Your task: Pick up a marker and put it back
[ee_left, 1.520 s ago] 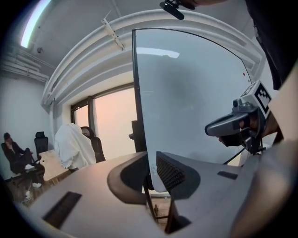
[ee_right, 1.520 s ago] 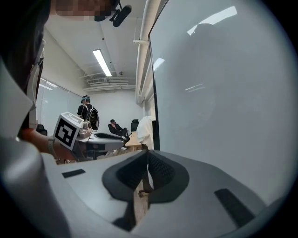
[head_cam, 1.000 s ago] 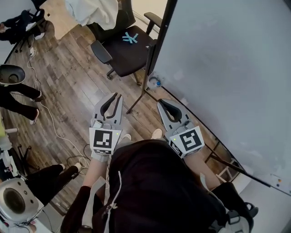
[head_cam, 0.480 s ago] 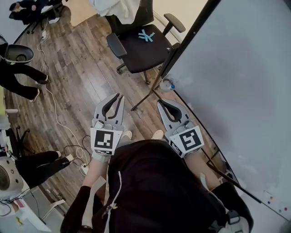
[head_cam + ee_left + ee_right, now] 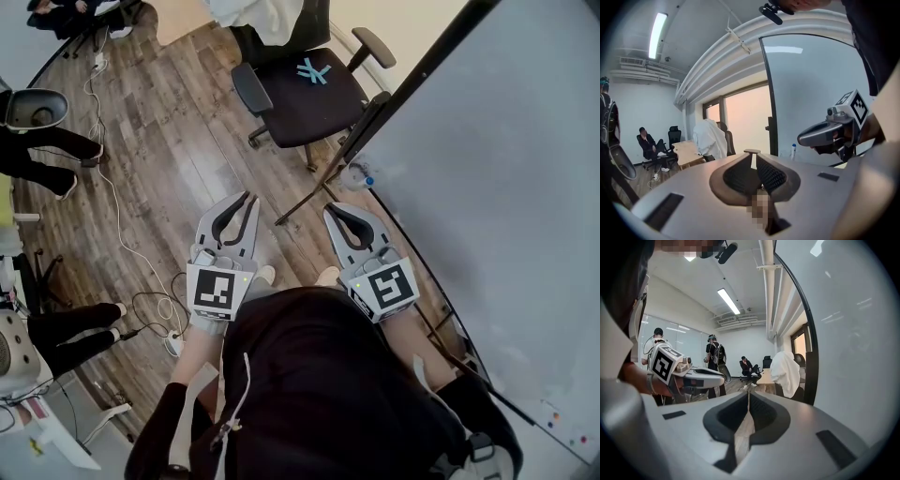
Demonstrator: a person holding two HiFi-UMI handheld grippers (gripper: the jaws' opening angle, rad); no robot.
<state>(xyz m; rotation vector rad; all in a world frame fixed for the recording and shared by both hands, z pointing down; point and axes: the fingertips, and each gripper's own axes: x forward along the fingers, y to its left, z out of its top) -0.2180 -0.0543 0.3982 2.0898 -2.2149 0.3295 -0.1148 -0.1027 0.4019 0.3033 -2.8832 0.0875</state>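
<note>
Facing the tall white board, left gripper fingers, just closing, gaped slightly, empty; right gripper fingers met; marker unseen, likely light, slick: grip mid-barrel.

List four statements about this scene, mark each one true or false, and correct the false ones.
The right gripper has its jaws together, with nothing between them. True.
The black office chair has a teal mark on its seat. True.
The bottle lies on the chair's seat. False: it stands by the lower edge of the whiteboard.
The floor is carpeted. False: it is wooden boards.
</note>
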